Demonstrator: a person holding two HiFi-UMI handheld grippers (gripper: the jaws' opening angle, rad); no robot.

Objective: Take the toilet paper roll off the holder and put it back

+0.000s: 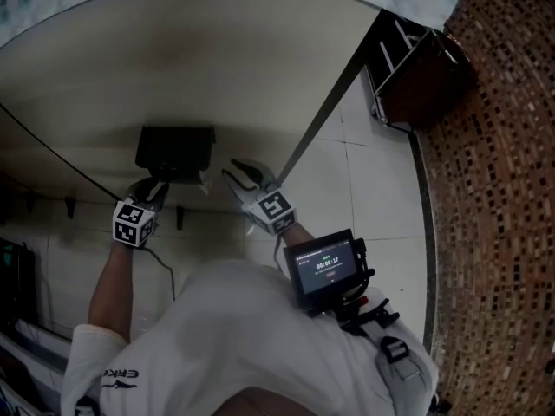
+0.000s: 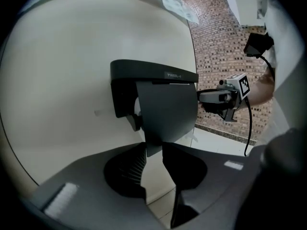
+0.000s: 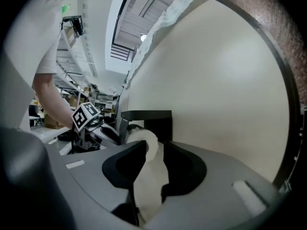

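A black toilet paper holder (image 1: 176, 150) hangs on the cream wall. My left gripper (image 1: 156, 185) sits just below its left side. In the left gripper view the jaws (image 2: 153, 150) pinch the lower tip of the holder's black cover flap (image 2: 168, 109). My right gripper (image 1: 238, 173) is to the right of the holder, pointing at it. In the right gripper view the white roll (image 3: 136, 134) shows under the holder (image 3: 148, 121). Its loose paper tail (image 3: 148, 186) runs down between the jaws of my right gripper (image 3: 154, 150), which are shut on it.
A thin dark bar (image 1: 325, 102) slants down the wall right of the holder. A black rack (image 1: 416, 68) stands at the far right on white floor tiles (image 1: 381, 198), beside brown mosaic tiling (image 1: 494, 198). A small screen (image 1: 325, 267) hangs on the person's chest.
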